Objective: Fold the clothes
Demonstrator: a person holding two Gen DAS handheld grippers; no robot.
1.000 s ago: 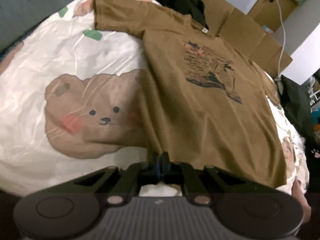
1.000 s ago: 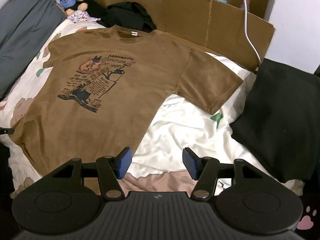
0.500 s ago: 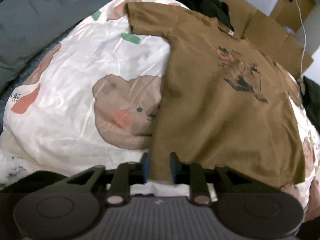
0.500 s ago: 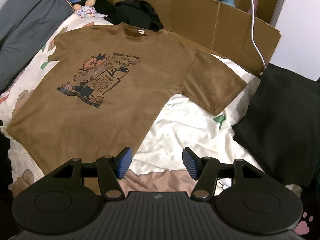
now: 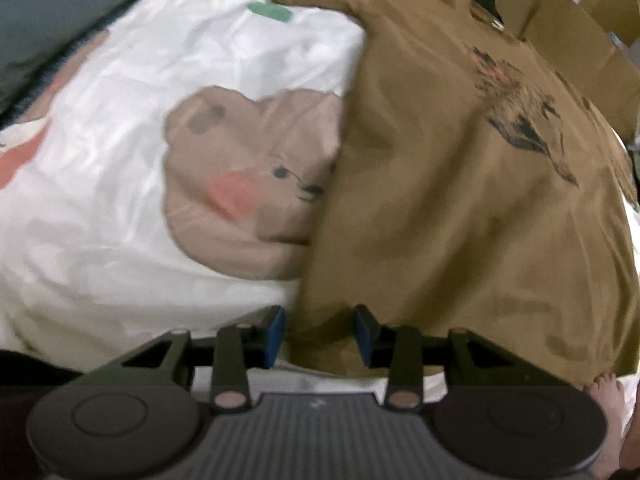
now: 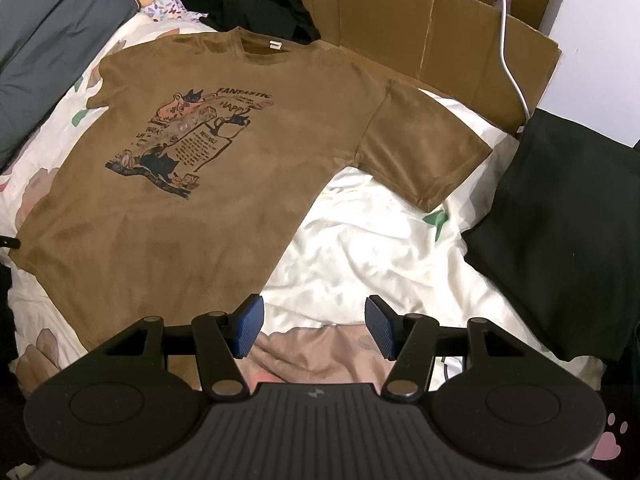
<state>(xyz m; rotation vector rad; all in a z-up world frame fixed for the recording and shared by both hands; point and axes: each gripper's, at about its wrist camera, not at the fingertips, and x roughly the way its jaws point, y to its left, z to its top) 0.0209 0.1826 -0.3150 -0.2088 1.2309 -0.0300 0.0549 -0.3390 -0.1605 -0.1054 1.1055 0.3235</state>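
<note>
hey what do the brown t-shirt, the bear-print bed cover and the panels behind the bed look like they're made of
Brown t-shirt: soft matte knit, likely cotton jersey; it drapes limp, with stitched hems and a printed graphic.
Bear-print bed cover: smooth woven fabric with a slight sheen, possibly satin-like polyester; its creases catch the light.
Panels: brown corrugated cardboard, judging by fold lines and raw edges.

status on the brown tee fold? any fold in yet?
Done: brown tee is spread flat, print up, on the bear-print duvet. In hand: left claw is closing over the tee's bottom corner, pads not yet pressing. Right claw is open over bare duvet. Left: every fold.
</note>
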